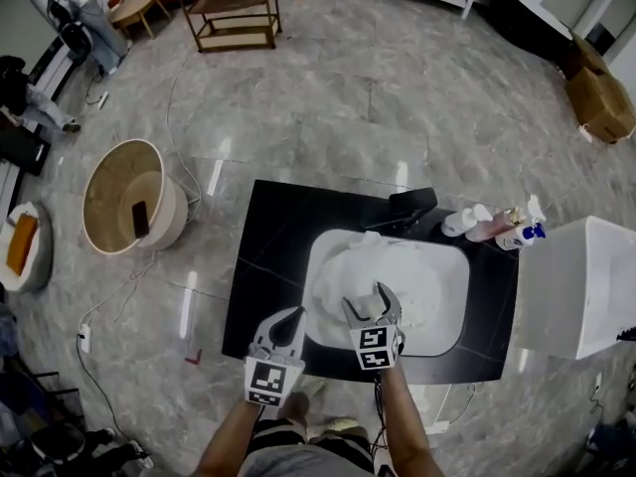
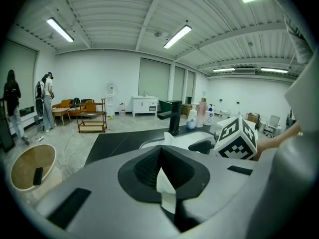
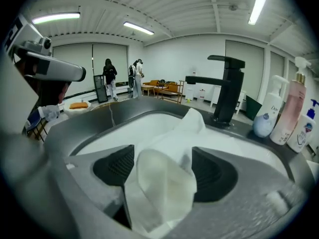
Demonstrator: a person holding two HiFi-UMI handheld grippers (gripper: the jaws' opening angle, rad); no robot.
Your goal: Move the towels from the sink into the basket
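Observation:
White towels (image 1: 383, 271) lie heaped in the white sink (image 1: 320, 256) set in a black counter. In the head view my right gripper (image 1: 373, 301) hangs over the front of the heap. In the right gripper view it (image 3: 162, 171) stands open, and a raised towel fold (image 3: 164, 188) sits loosely between the pads. My left gripper (image 1: 290, 318) is over the counter at the sink's front left edge. Its jaws (image 2: 160, 171) meet at the tips and look shut, with nothing gripped. The round tan basket (image 1: 174, 182) stands on the floor to the left, with a small dark flat object (image 1: 140, 219) inside.
A black faucet (image 1: 409, 205) rises behind the sink, with soap bottles (image 1: 497, 227) to its right. A white cabinet (image 1: 581, 286) adjoins the counter's right end. A cable trails over the floor between basket and counter. People and wooden furniture are far off.

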